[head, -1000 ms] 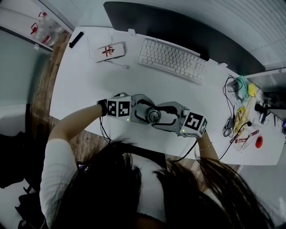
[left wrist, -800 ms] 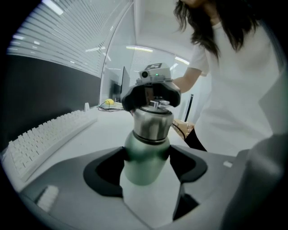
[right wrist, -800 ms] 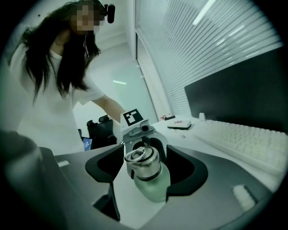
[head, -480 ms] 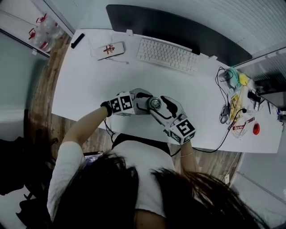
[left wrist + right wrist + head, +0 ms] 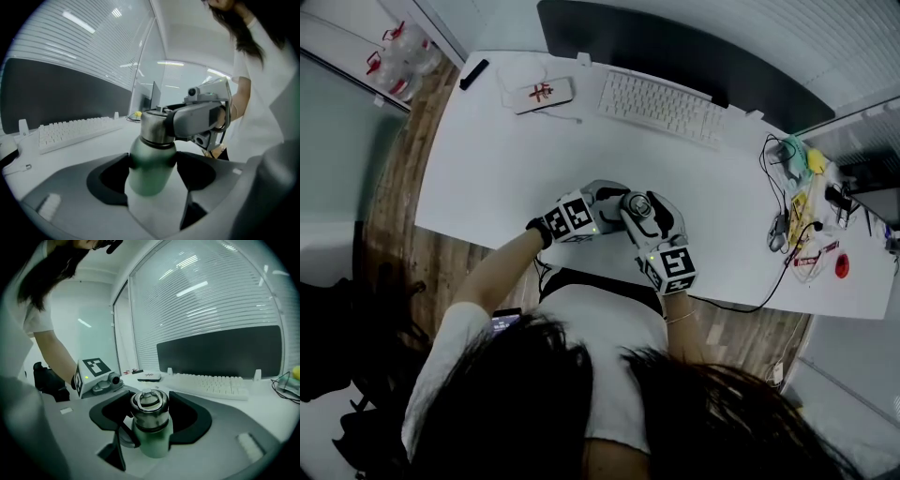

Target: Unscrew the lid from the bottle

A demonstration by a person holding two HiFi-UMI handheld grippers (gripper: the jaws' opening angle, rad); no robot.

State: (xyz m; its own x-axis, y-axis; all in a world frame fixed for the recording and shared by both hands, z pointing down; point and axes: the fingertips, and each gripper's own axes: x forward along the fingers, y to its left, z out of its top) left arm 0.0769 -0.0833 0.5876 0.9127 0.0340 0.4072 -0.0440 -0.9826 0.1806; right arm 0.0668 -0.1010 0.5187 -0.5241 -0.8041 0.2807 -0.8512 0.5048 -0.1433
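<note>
Bottle (image 5: 151, 166) upright over the white tabletop (image 5: 497, 173), contact with the surface not clear, green body pinched between the dark pads of the left claw (image 5: 151, 180), one pad pressed to each side below the shoulder. Steel lid (image 5: 150, 404) seated on top, a metal ring lying across its crown, clamped by the right claw (image 5: 149, 423), jaws closed against the lid's flanks just above the green body. Both claws meeting at the bottle, close to the tabletop's near edge, left claw reaching in from the left, right claw from the person's side, its marker cube (image 5: 673, 267) nearest the edge. Beyond the claws and well apart from them, a white keyboard (image 5: 661, 105), then a dark monitor (image 5: 675, 52) behind it. Far out past the left claw's outer side, a flat white case with a red mark (image 5: 542, 94) and a small black stick (image 5: 473, 74) at the far corner. Well off to the right claw's outer side, a tangle of cables and small items (image 5: 802, 225) toward the tabletop's end.
</note>
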